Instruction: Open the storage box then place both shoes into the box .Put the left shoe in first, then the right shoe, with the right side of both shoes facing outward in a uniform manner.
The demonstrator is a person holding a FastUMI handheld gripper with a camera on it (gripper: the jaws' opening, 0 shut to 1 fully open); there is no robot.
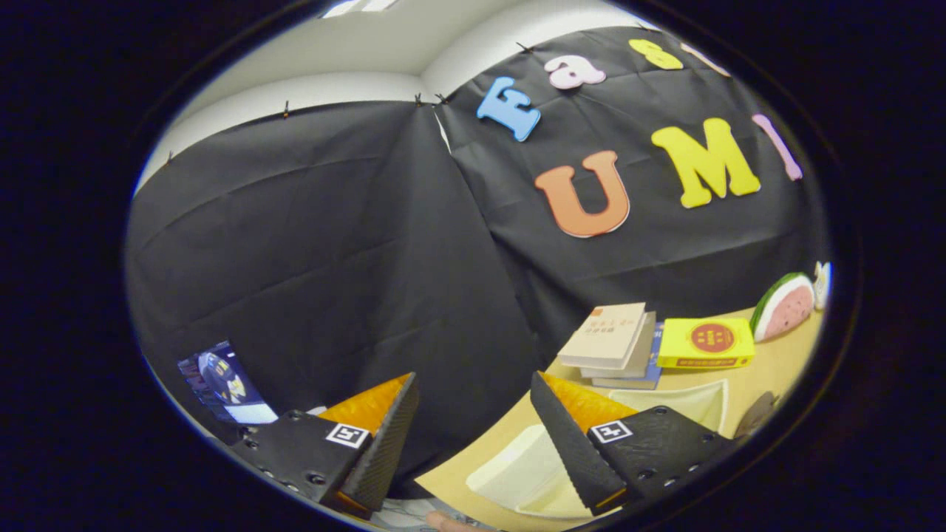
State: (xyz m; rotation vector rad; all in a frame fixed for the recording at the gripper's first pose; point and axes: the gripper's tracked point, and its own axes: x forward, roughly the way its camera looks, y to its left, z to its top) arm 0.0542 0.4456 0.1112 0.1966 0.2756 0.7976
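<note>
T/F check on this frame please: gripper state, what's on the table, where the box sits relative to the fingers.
1. The hand-held gripper is open with nothing between its fingers. True.
2. A stack of books sits on the wooden table. True.
3. The yellow box lies on top of the book stack. False: it sits on the table beside the stack, toward the watermelon slice.
4. A shoe is clamped in the gripper. False: the fingers hold nothing.
5. A pale storage box sits low by one finger, partly hidden behind it. True.
6. The watermelon slice stands between the fingers. False: it is far beyond them, past the yellow box.
</note>
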